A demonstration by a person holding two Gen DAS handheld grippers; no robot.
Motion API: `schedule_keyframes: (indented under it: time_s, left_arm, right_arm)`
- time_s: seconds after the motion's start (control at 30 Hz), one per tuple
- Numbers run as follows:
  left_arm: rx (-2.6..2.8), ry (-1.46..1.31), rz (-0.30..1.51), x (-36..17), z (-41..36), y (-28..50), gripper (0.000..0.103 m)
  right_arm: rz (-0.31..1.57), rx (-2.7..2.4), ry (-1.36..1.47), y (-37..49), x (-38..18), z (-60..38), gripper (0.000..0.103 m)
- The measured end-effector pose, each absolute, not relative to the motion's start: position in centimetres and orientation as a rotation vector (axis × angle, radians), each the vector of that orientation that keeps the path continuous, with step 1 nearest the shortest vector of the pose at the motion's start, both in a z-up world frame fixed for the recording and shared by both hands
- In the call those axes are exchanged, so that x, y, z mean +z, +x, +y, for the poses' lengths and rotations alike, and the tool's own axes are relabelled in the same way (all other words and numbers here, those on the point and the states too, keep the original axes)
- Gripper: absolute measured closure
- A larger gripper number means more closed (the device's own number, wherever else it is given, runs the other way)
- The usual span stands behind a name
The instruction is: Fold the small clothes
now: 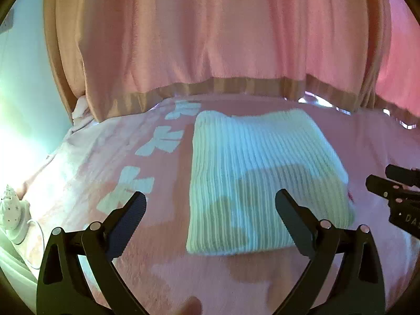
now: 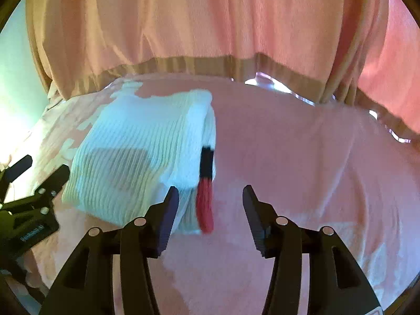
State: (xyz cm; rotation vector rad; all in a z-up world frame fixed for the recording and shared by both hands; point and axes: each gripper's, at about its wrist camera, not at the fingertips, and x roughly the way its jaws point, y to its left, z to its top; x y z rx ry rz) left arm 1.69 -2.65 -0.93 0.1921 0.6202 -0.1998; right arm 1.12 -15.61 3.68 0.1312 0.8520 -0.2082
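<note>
A white ribbed knit garment (image 1: 262, 173) lies folded into a thick rectangle on the pink bed cover (image 1: 210, 275). In the right wrist view the same garment (image 2: 136, 152) shows a black and red trim (image 2: 205, 202) hanging at its right edge. My left gripper (image 1: 211, 197) hovers just in front of the garment's near edge, open wide, with nothing between its fingers. My right gripper (image 2: 210, 191) is at the garment's near right corner, open, and the red trim lies on the bed beyond the gap, untouched. Each gripper also shows in the other's view: the right gripper (image 1: 380, 174) and the left gripper (image 2: 44, 166).
A pink curtain (image 1: 210, 39) with a tan hem hangs along the far side of the bed. White bow patterns (image 1: 160, 141) run down the cover left of the garment. A small white object with a cable (image 1: 13, 210) sits at the left edge by a pale wall.
</note>
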Motion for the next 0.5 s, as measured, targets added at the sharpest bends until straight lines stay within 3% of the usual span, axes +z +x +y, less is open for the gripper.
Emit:
schedule_keyframes:
  time_s: [0.23, 0.5]
  left_arm:
    - [-0.181, 0.148, 0.657, -2.6, -2.3, 0.2, 0.007]
    - [-0.161, 0.136, 0.667, -3.3, -2.1, 0.2, 0.006]
  right_arm:
    - [0.846, -0.221, 0.124, -0.1, 2.7, -14.7, 0.046]
    - [0.854, -0.231, 0.128, 0.0, 1.9, -14.5, 0.046]
